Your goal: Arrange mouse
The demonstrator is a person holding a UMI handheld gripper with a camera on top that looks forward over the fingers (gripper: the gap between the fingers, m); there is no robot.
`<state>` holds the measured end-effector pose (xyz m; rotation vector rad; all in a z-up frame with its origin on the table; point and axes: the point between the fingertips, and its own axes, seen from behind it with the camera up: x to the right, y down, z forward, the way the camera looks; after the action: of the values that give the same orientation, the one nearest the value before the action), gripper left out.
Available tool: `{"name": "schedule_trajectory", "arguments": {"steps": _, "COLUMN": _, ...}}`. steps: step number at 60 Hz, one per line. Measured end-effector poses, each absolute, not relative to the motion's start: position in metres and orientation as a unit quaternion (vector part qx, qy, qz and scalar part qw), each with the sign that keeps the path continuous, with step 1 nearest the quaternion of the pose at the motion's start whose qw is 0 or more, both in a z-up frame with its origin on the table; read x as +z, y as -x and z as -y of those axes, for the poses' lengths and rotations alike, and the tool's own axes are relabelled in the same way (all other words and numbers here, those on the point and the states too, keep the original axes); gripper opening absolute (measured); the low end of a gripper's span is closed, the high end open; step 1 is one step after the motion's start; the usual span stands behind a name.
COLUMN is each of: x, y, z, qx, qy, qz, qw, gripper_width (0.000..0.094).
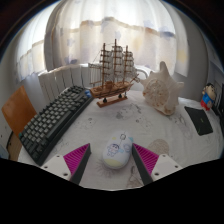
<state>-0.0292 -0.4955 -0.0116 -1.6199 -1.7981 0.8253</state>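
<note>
So the gripper [109,160] has its jaws spread wide, not clamping anything. The white mouse [117,152] sits on the desk between the two fingers, with a visible gap to the pink pad [76,157] on the left and another to the pad on the right, so nothing is touching it as far as I can see. It rests on its own.

The mouse lies with its long axis running roughly away from the gripper, tilted a little to the right. Its scroll wheel end (the dark bit near the top) points away, toward the model ship [113,72].

The desk [95,118] is white or pale. A dark keyboard [54,120] lies off to the left at a slant, a white seashell [161,88] sits to the right of the ship, and a dark flat object [200,121] lies further right. Behind it all hangs a light curtain [150,35] with daylight coming through.
</note>
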Motion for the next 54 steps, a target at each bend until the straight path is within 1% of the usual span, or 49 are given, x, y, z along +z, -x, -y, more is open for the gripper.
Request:
{"name": "schedule_trajectory", "arguments": {"steps": 12, "x": -0.013, "y": 0.05, "z": 0.503, "qx": 0.325, "qy": 0.603, "qz": 0.676, "qw": 0.27, "gripper_width": 0.0844}}
{"name": "schedule_trajectory", "arguments": {"steps": 21, "x": -0.013, "y": 0.056, "z": 0.499, "qx": 0.323, "qy": 0.596, "qz": 0.68, "qw": 0.28, "gripper_width": 0.0674}}
{"name": "schedule_trajectory", "arguments": {"steps": 23, "x": -0.013, "y": 0.057, "z": 0.5, "qx": 0.324, "qy": 0.593, "qz": 0.681, "qw": 0.282, "gripper_width": 0.0595}}
{"name": "schedule_trajectory", "arguments": {"steps": 25, "x": -0.013, "y": 0.057, "z": 0.5, "qx": 0.325, "qy": 0.59, "qz": 0.682, "qw": 0.283, "gripper_width": 0.0484}}
{"name": "schedule_trajectory", "arguments": {"steps": 34, "x": -0.007, "y": 0.057, "z": 0.493, "qx": 0.317, "qy": 0.597, "qz": 0.678, "qw": 0.288, "gripper_width": 0.0477}}
{"name": "schedule_trajectory", "arguments": {"steps": 39, "x": 0.01, "y": 0.057, "z": 0.483, "qx": 0.322, "qy": 0.599, "qz": 0.672, "qw": 0.293, "gripper_width": 0.0458}}
{"name": "schedule_trajectory", "arguments": {"steps": 43, "x": 0.033, "y": 0.056, "z": 0.47, "qx": 0.326, "qy": 0.594, "qz": 0.669, "qw": 0.305, "gripper_width": 0.044}}
{"name": "schedule_trajectory", "arguments": {"steps": 49, "x": 0.083, "y": 0.054, "z": 0.438, "qx": 0.335, "qy": 0.596, "qz": 0.655, "qw": 0.322, "gripper_width": 0.0417}}
{"name": "schedule_trajectory", "arguments": {"steps": 54, "x": 0.129, "y": 0.056, "z": 0.394, "qx": 0.341, "qy": 0.608, "qz": 0.633, "qw": 0.335, "gripper_width": 0.0406}}
